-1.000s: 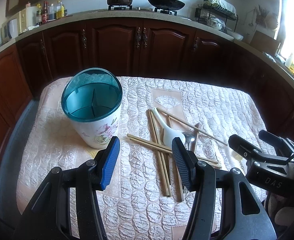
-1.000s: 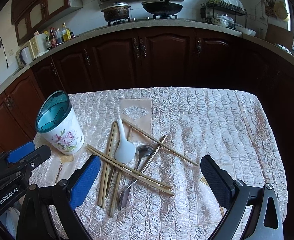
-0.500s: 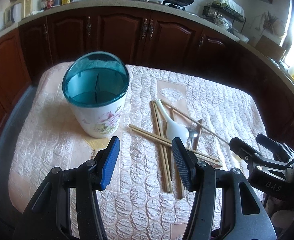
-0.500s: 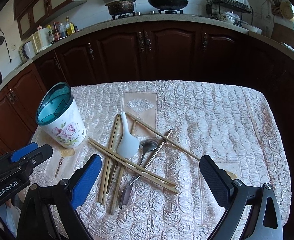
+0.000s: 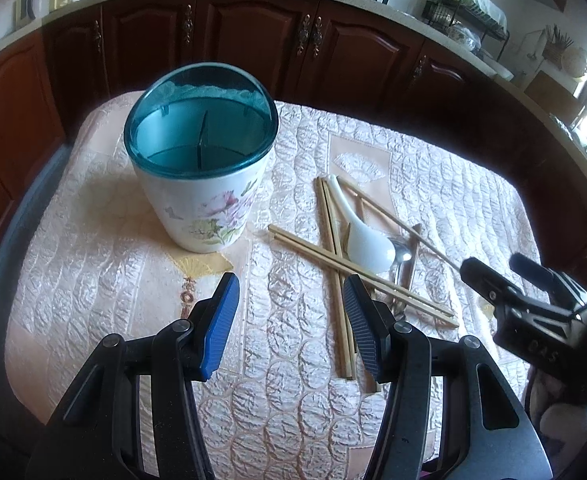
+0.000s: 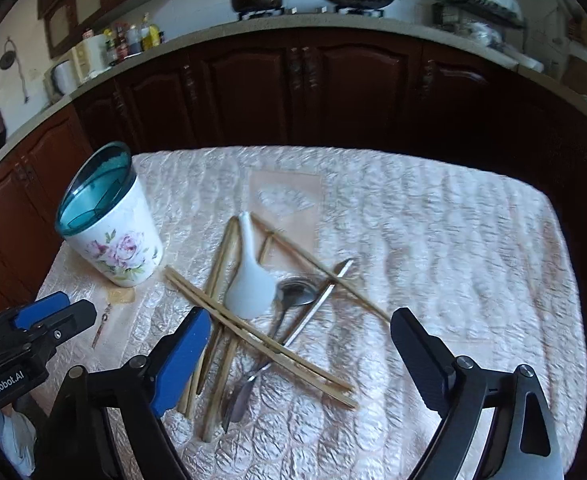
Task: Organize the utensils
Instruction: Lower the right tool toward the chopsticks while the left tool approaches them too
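Loose heap of utensils near the middle of the table: several pale wooden chopsticks [image 6: 253,336] crossed over one another, a white ceramic soup spoon [image 6: 249,284] lying bowl toward the camera among them, and a metal spoon [image 6: 289,300] just beside it on the right, its handle running under a crossing pair of chopsticks. A thin metal-tipped stick [image 6: 317,308] rests diagonally across the heap. To the left, apart from the heap, stands an upright white floral utensil holder with a translucent teal rim and inner divider [image 5: 201,168], its compartments holding nothing. All rest on a quilted cream and peach tablecloth [image 5: 301,400]. The right gripper [image 6: 299,350], black with one blue pad, hangs over the near end of the heap, its jaws wide but closing, with chopsticks and spoon handle seen between them and no pad touching anything. The left gripper [image 5: 291,320], blue-padded, hovers over bare cloth between holder and heap, fingers moderately apart, gripping nothing. Dark wooden cabinets [image 6: 293,88] line the background
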{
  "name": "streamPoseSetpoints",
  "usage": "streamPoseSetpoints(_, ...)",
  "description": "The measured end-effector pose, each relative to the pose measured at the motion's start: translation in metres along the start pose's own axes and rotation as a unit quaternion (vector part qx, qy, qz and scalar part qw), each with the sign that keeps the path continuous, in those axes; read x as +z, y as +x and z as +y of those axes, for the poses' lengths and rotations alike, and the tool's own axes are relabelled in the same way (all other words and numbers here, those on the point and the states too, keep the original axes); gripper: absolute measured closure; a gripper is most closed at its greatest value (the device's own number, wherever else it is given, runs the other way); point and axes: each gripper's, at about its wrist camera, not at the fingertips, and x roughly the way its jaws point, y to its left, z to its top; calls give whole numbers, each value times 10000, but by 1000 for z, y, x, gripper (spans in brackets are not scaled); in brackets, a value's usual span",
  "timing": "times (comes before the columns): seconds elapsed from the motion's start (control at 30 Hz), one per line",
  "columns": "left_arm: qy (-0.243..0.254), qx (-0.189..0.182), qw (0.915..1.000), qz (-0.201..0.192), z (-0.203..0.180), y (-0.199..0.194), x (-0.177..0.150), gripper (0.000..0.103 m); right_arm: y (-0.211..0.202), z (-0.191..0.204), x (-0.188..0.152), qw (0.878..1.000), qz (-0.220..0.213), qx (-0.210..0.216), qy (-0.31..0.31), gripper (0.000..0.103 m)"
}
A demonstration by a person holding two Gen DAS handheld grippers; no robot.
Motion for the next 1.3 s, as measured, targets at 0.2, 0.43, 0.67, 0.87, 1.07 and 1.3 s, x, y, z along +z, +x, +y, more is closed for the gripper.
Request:
streamPoseSetpoints(0.2,-12,45,10000,85,2,7,-2,49,43,13,0,9975,462,218,-485,33)
streamPoseSetpoints(0.43,-42,129,9998,154,10,14,0,49,80,36,0,9898,816,97,-1160,33)
streamPoseSetpoints(0.67,-79,150,9995,261,13,23,2,49,107,45,0,9817,1088,-41,-1563,33)
streamPoseSetpoints(0.87,-97,143,9993,341,12,30,3,49,128,44,5,9830,1112,-109,-1456,33)
streamPoseSetpoints(1.07,-93,157,9992,360,11,32,4,49,137,24,26,9878,1040,-381,-1098,33)
streamPoseSetpoints(1.3,-87,153,9992,370,10,33,4,49,126,12,37,9914,944,-186,-885,33)
